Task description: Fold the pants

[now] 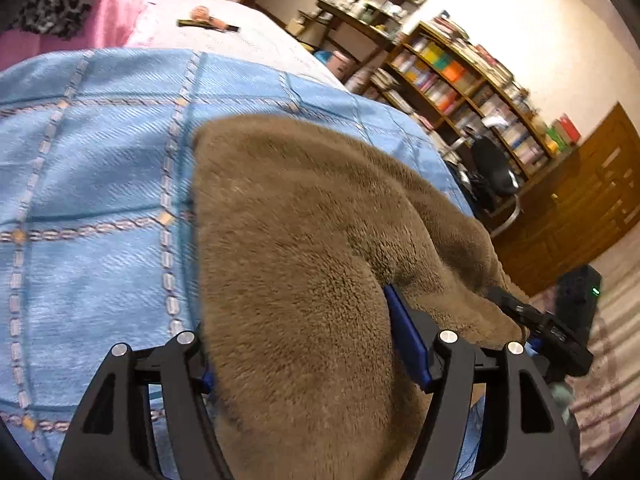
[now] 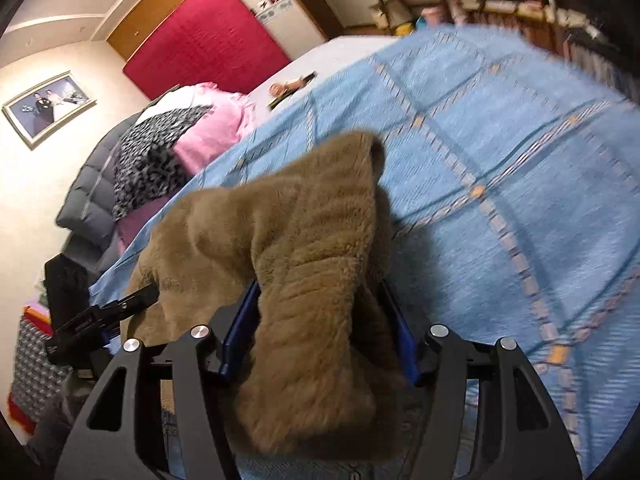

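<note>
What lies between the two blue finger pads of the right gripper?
In the right wrist view, a thick bunch of the brown fleece pants fills the gap between the pads of the right gripper; nothing else shows there.

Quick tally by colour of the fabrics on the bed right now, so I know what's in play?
Brown: 1, fleece pants
Light blue: 1, checked bedspread
Pink: 1, bedding
Black-and-white: 1, patterned cloth
Total: 4

Bedroom, warm indoor light on cream walls (image 1: 520, 20). Bed under blue checked bedspread (image 1: 100, 140); pink bedding (image 2: 216, 128) and leopard-print cloth (image 2: 156, 148) near red padded headboard (image 2: 208, 48). Framed photo (image 2: 48, 106) on wall. Crowded wooden bookshelves (image 1: 460, 80), black office chair (image 1: 492, 168), brown wooden cabinet (image 1: 580, 200).
</note>
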Demonstrator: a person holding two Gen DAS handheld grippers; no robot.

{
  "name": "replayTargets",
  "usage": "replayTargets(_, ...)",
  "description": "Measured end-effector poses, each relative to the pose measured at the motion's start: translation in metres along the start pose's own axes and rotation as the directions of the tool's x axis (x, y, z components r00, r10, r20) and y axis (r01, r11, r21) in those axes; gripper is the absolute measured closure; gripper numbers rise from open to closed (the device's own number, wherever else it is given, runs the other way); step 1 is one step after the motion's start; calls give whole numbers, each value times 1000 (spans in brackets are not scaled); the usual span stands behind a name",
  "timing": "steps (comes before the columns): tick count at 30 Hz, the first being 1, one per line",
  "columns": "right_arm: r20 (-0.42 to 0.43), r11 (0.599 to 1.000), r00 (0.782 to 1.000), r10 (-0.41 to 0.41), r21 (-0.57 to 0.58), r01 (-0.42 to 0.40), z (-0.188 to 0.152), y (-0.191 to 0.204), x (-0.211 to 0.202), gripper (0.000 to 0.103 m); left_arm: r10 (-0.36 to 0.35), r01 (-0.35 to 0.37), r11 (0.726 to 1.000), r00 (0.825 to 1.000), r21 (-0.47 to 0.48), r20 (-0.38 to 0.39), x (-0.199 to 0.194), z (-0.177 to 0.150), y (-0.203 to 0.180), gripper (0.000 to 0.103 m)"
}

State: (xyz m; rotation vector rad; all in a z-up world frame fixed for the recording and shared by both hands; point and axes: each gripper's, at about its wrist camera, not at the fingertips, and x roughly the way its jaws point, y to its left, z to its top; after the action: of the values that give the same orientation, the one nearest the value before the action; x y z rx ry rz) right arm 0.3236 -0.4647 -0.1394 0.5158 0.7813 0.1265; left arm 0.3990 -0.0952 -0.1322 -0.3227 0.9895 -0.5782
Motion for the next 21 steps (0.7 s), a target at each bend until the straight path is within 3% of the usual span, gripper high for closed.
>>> replayTargets(2, 55, 999, 997, -45, -28, 47, 8, 11, -13, 39, 34, -34, 999, 999, 0, 30, -10, 7, -5, 35)
replayTargets(5, 88, 996, 995, -37, -80, 44, 20, 30, -17, 39, 73, -74, 997, 996, 8, 59, -15, 14, -17, 35)
replayTargets(9, 59, 990, 998, -36, -135, 43, 28, 51, 6, 39, 180, -184, 983, 978, 25, 107, -18, 17, -28, 35)
replayTargets(12, 23, 991, 998, -56, -124, 58, 29, 50, 30, 39, 212, -214, 977, 966, -5, 148, -30, 17, -21, 33)
replayTargets(16, 7, 991, 997, -82, -101, 82, 26, 44, 48, 39, 169, -173, 985, 971, 9, 170, -35, 26, -23, 33)
replayTargets(21, 14, 992, 996, -87, -90, 88, 24, 42, 53, 39, 37, -43, 998, 993, 45, 114, -5, 41, -37, 33)
